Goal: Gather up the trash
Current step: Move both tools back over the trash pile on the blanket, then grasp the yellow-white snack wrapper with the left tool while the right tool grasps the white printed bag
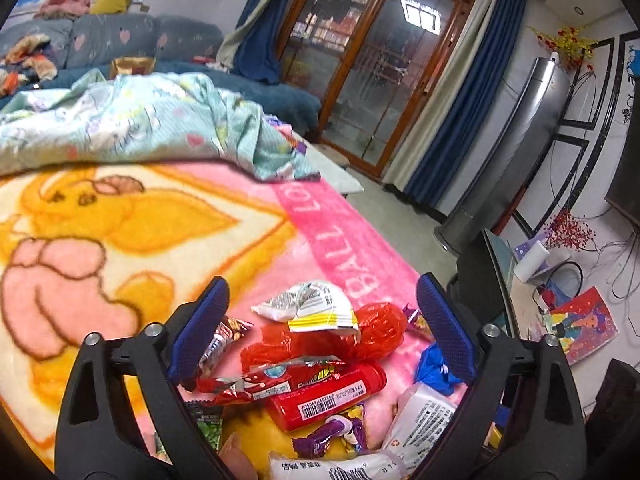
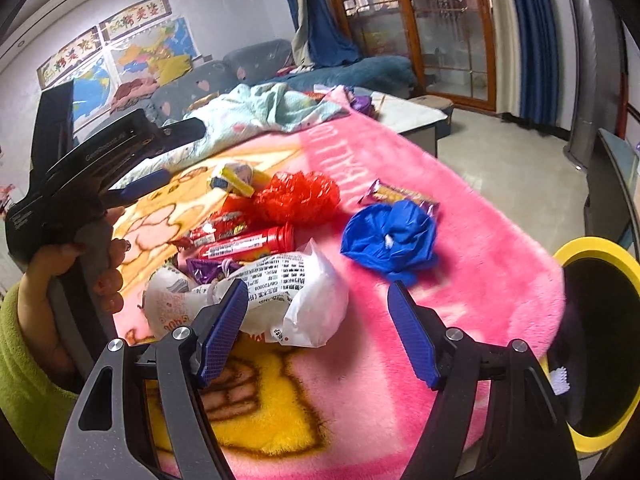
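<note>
A heap of trash lies on a pink and yellow blanket [image 2: 460, 240]: a red tube [image 1: 328, 396] [image 2: 248, 245], a crumpled red plastic wrapper [image 1: 360, 336] [image 2: 298, 196], a crumpled blue bag [image 2: 388, 238] [image 1: 434, 366], a white printed bag [image 2: 288, 296] [image 1: 420, 412], a purple snack wrapper [image 2: 400, 194] and several small wrappers. My left gripper [image 1: 322, 320] is open and empty, just above the red wrapper and tube; it also shows in the right wrist view [image 2: 160, 160]. My right gripper [image 2: 318, 324] is open and empty, its left finger against the white bag, the blue bag ahead.
A yellow-rimmed black bin [image 2: 592, 252] stands at the blanket's right edge. A light blue quilt [image 1: 120, 120] is bunched at the far end. A blue sofa [image 1: 120, 40] and a glass door [image 1: 380, 60] lie behind. A silver tower fan [image 1: 508, 152] stands on the floor.
</note>
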Motion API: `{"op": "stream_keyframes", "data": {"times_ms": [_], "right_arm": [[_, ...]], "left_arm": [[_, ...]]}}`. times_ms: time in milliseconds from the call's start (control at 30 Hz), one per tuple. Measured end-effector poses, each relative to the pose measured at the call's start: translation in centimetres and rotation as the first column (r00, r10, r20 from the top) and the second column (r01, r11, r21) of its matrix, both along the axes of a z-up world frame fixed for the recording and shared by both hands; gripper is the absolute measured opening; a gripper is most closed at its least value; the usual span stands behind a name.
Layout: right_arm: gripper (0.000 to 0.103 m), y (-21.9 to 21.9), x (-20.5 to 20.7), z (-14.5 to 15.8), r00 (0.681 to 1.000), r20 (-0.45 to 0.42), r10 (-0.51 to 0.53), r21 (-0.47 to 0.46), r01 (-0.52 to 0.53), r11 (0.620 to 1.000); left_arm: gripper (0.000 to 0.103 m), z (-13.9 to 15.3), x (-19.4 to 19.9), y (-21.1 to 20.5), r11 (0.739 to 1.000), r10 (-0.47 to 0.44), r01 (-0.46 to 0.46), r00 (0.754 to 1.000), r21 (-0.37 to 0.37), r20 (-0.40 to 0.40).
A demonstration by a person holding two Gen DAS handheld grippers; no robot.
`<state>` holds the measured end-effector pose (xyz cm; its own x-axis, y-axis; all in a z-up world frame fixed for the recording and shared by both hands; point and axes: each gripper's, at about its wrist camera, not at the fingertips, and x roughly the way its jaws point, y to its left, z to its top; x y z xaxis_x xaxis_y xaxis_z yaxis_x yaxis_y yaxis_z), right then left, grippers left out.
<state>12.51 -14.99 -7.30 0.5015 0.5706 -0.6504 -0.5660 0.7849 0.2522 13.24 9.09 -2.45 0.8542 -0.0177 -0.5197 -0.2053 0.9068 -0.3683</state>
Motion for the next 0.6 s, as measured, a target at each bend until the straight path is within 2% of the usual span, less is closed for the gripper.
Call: {"op": "stream_keyframes", "data": {"times_ms": [133, 200, 300, 433, 467, 600], "right_arm": [[0.060, 0.4, 0.4, -0.7, 0.999, -0.030, 0.027, 0.004, -0.027, 1.000], [0.051, 0.5, 0.4, -0.9, 0.998, -0.044, 0.050, 0.012, -0.049, 0.999], [0.040, 0.8, 0.1, -1.2, 0.995, -0.056, 0.081, 0.014, -0.080, 0.997], [0.032, 0.9, -0.3, -1.4, 0.995, -0.044, 0.093, -0.006, -0.094, 0.996], [0.026, 0.9, -0.3, -1.4, 0.995, -0.041, 0.090, -0.011, -0.090, 0.996], [0.024, 0.7, -0.3, -1.6, 0.995, -0.043, 0.090, -0.014, -0.090, 0.996]], "left_arm": [[0.076, -0.9, 0.8, 0.0, 0.999, -0.026, 0.025, 0.999, -0.025, -0.034], [0.071, -1.4, 1.2, 0.0, 0.999, -0.034, 0.033, 0.998, -0.030, -0.052], [0.061, -2.2, 1.7, 0.1, 0.997, -0.047, 0.043, 0.996, -0.057, -0.082], [0.046, -2.9, 2.0, 0.3, 0.996, -0.056, 0.048, 0.993, -0.075, -0.106], [0.042, -3.1, 2.0, 0.4, 0.995, -0.058, 0.050, 0.992, -0.081, -0.108], [0.035, -3.1, 1.9, 0.3, 0.994, -0.069, 0.059, 0.992, -0.091, -0.106]]}}
